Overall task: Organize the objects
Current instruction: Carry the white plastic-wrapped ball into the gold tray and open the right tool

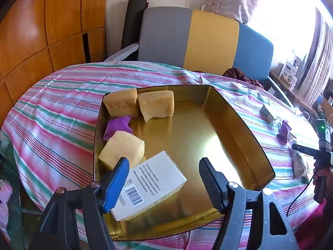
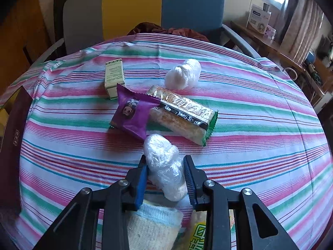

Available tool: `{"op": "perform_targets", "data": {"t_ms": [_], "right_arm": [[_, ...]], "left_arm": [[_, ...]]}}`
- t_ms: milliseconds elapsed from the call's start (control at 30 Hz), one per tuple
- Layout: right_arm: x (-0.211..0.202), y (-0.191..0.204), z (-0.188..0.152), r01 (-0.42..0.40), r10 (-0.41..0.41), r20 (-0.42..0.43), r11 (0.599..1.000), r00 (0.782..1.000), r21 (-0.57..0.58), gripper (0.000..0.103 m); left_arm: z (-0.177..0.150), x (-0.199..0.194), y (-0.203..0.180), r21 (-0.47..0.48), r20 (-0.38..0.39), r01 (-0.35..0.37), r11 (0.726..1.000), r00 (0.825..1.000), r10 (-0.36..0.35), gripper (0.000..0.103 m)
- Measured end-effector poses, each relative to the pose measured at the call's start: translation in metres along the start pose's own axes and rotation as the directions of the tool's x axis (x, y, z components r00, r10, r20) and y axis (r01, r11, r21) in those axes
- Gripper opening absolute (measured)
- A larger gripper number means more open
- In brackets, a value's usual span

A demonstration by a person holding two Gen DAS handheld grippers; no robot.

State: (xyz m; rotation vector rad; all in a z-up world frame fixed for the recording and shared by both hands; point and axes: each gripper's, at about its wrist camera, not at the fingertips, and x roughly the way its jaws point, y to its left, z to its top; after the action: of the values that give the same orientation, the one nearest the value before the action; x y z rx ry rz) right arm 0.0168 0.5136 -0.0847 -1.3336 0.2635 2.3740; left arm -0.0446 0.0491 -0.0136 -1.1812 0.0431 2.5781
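My left gripper [image 1: 164,162] stands open above the near end of a gold tin [image 1: 229,125]. A white box [image 1: 158,179] lies in the tin under its fingers, untouched by the right pad. Further in are three yellow sponge blocks [image 1: 122,148] and a purple packet [image 1: 117,126]. My right gripper [image 2: 165,159] is shut on a plastic-wrapped bundle [image 2: 164,166] over the striped cloth. Beyond it lie a purple snack packet [image 2: 133,113], a cracker pack [image 2: 183,114], a small green-white box [image 2: 114,77] and a white wrapped ball [image 2: 184,74].
A knitted sock-like item [image 2: 154,225] and a yellow-green packet [image 2: 199,229] lie beneath the right gripper. A dark red lid [image 2: 12,135] sits at the table's left edge. A grey, yellow and blue chair [image 1: 208,41] stands behind the round table.
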Motion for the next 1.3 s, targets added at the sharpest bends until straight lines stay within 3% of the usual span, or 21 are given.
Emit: {"op": "perform_targets", "data": {"t_ms": [300, 433, 533, 667, 800, 967, 1000, 1067, 1200, 1300], "right_arm": [[-0.058, 0.011, 0.008, -0.073, 0.07, 0.102, 0.997, 0.992, 0.032, 0.033], [-0.086, 0.061, 0.02, -0.179, 0.182, 0.144, 0.983, 0.973, -0.034, 0.033], [-0.101, 0.12, 0.027, -0.281, 0.298, 0.14, 0.951, 0.944, -0.127, 0.033], [-0.105, 0.212, 0.028, -0.427, 0.452, 0.063, 0.873, 0.89, -0.236, 0.033], [-0.092, 0.301, 0.02, -0.522, 0.532, -0.049, 0.802, 0.845, -0.292, 0.033], [-0.044, 0.379, 0.006, -0.578, 0.54, -0.207, 0.778, 0.816, -0.247, 0.039], [-0.034, 0.386, 0.004, -0.591, 0.549, -0.226, 0.775, 0.805, -0.223, 0.04], [-0.02, 0.397, -0.004, -0.64, 0.587, -0.276, 0.748, 0.761, -0.173, 0.048], [-0.02, 0.4, -0.015, -0.654, 0.601, -0.275, 0.736, 0.751, -0.177, 0.061], [-0.03, 0.391, -0.018, -0.642, 0.598, -0.241, 0.74, 0.765, -0.2, 0.073]], "left_arm": [[-0.001, -0.006, 0.025, -0.041, 0.014, -0.006, 0.999, 1.0, 0.007, 0.07], [-0.006, -0.009, 0.045, -0.081, 0.014, -0.019, 0.997, 1.0, 0.021, 0.07], [-0.007, -0.011, 0.059, -0.114, 0.016, -0.026, 0.993, 0.999, 0.028, 0.07], [-0.009, -0.015, 0.073, -0.136, 0.024, -0.035, 0.99, 0.999, 0.038, 0.07], [-0.013, -0.013, 0.086, -0.161, 0.019, -0.035, 0.986, 0.999, 0.038, 0.07], [-0.02, -0.009, 0.1, -0.19, 0.006, -0.032, 0.981, 0.999, 0.034, 0.07], [-0.021, -0.009, 0.103, -0.197, 0.005, -0.034, 0.98, 0.999, 0.035, 0.07], [-0.023, -0.009, 0.109, -0.21, 0.008, -0.038, 0.977, 0.999, 0.04, 0.07], [-0.025, -0.007, 0.119, -0.235, 0.013, -0.042, 0.971, 0.999, 0.047, 0.07], [-0.025, -0.006, 0.12, -0.237, 0.014, -0.034, 0.971, 0.999, 0.039, 0.07]]}}
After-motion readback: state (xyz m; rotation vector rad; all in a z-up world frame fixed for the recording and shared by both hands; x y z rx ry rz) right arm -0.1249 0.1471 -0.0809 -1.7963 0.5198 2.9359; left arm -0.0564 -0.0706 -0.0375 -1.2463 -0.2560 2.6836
